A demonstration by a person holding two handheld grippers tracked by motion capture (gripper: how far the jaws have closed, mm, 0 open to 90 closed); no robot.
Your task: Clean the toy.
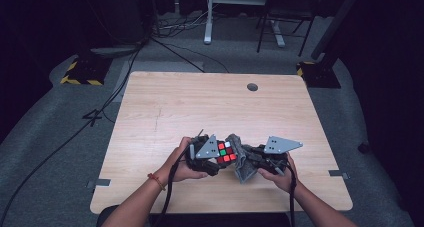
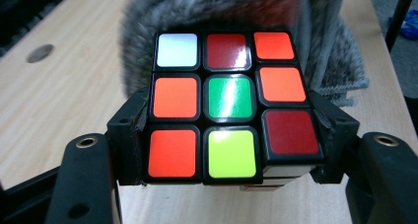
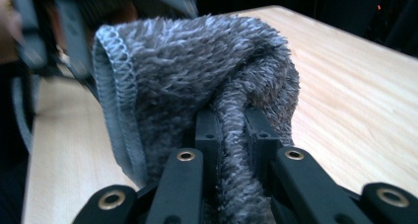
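Cube (image 2: 229, 105), glossy and square-tiled, sat clamped in my left gripper (image 2: 229, 160) above the wooden table (image 1: 200, 102); beside it, my right gripper (image 3: 230, 135) pinched shaggy grey cloth (image 3: 197, 66), its stitched hem visible in the right gripper view.

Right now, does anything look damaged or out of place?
Nothing stands out. The left gripper clamps the scrambled cube squarely, and the right gripper pinches the grey cloth bunched against the cube's far side.

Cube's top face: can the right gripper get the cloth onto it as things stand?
Probably yes. The left gripper clamps the cube by its sides, leaving the top face bare. The right gripper, shut on the grey cloth, sits right beside it, cloth already against the cube's far edge.
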